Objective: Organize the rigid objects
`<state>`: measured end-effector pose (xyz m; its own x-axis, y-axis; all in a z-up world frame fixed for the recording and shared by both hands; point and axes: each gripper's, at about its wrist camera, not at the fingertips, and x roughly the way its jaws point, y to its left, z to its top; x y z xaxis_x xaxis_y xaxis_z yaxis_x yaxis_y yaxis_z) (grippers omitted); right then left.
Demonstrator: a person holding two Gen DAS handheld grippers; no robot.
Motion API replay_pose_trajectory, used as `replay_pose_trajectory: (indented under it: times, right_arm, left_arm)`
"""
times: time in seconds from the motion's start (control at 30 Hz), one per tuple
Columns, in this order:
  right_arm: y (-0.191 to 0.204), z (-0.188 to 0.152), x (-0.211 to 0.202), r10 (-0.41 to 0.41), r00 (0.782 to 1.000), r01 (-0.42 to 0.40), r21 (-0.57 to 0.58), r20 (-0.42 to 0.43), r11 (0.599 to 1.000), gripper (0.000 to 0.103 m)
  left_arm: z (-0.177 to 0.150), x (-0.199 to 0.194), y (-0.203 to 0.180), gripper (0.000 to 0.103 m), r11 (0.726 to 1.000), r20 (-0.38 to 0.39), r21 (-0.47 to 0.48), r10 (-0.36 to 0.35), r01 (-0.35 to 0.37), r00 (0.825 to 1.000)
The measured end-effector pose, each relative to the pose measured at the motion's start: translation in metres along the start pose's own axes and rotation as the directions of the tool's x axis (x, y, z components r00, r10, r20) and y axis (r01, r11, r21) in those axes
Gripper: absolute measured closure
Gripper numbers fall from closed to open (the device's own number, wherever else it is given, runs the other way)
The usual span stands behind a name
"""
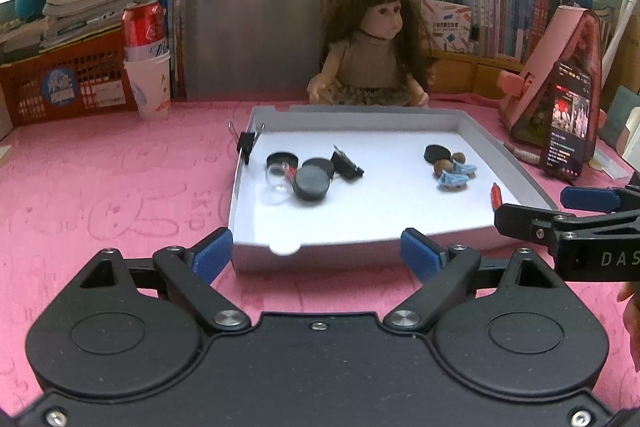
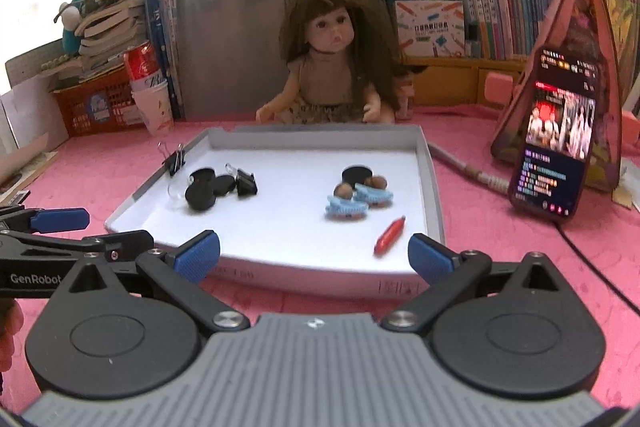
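Observation:
A shallow white tray (image 1: 400, 223) (image 2: 280, 251) lies on the pink mat. Its left part holds black round lids (image 1: 311, 182) (image 2: 200, 193), a clear jar (image 1: 277, 183) and a black binder clip (image 1: 347, 165) (image 2: 246, 182). Another binder clip (image 1: 245, 143) (image 2: 175, 159) grips the left wall. Its right part holds a black lid (image 1: 437, 153) (image 2: 357, 173), two brown nuts, two blue hair clips (image 1: 454, 181) (image 2: 346, 207) and a red stick (image 1: 496, 194) (image 2: 390, 235). My left gripper (image 1: 320, 257) and right gripper (image 2: 314, 257) are open and empty at the tray's near edge.
A doll (image 1: 372, 43) (image 2: 332, 67) sits behind the tray. A cola can in a paper cup (image 1: 146, 55) and an orange crate (image 1: 68, 83) stand at back left. A phone (image 2: 556, 131) leans on a pink stand at right. Books line the back.

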<state>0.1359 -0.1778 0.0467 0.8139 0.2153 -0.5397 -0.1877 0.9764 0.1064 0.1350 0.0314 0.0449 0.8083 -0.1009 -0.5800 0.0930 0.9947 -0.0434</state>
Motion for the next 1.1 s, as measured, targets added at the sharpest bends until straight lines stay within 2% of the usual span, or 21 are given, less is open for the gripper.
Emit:
replay_pose_trajectory:
  times: [0.5, 1.1]
  right_arm:
    - [0.005, -0.031, 0.009, -0.045, 0.998, 0.044, -0.025, -0.052, 0.999, 0.0]
    - [0.008, -0.041, 0.025, -0.086, 0.99, 0.083, -0.034, -0.112, 0.996, 0.0]
  left_arm:
    - [-0.035, 0.016, 0.002, 0.012, 0.998, -0.058, -0.019, 0.062, -0.064, 0.996]
    - [-0.042, 0.024, -0.001, 0.008, 0.996, -0.06, -0.017, 0.085, -0.086, 0.995]
